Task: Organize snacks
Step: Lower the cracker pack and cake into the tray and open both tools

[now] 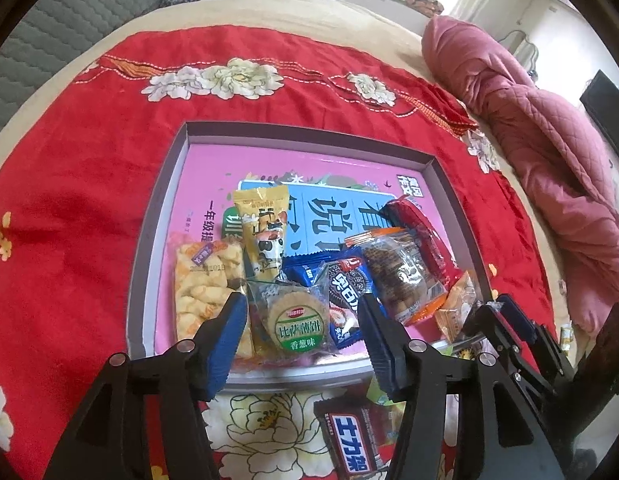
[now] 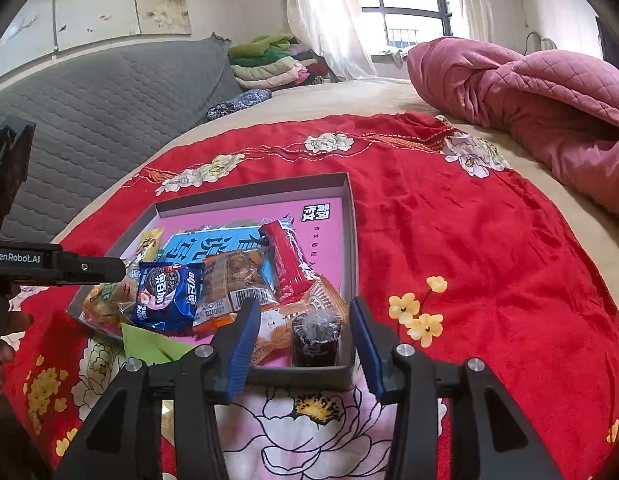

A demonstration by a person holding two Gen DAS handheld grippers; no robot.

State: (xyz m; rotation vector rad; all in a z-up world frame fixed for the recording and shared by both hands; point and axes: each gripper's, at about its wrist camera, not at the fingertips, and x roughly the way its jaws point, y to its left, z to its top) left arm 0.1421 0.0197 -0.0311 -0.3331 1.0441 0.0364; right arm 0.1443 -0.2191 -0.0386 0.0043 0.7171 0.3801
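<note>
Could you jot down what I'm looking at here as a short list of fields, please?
Setting: red flowered cloth on a bed
Container: shallow box, pink inside
In box: round cracker pack, blue cookie pack, red wrapper, dark wrapped snack
Outside box: chocolate bar
Left claw: open, empty
Right claw: open, empty

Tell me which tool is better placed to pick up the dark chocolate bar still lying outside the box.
Left, probably. The chocolate bar lies on the red cloth just below the left tool, in front of the box. The right tool hovers open over the box's near right corner; its view doesn't show the bar.
</note>
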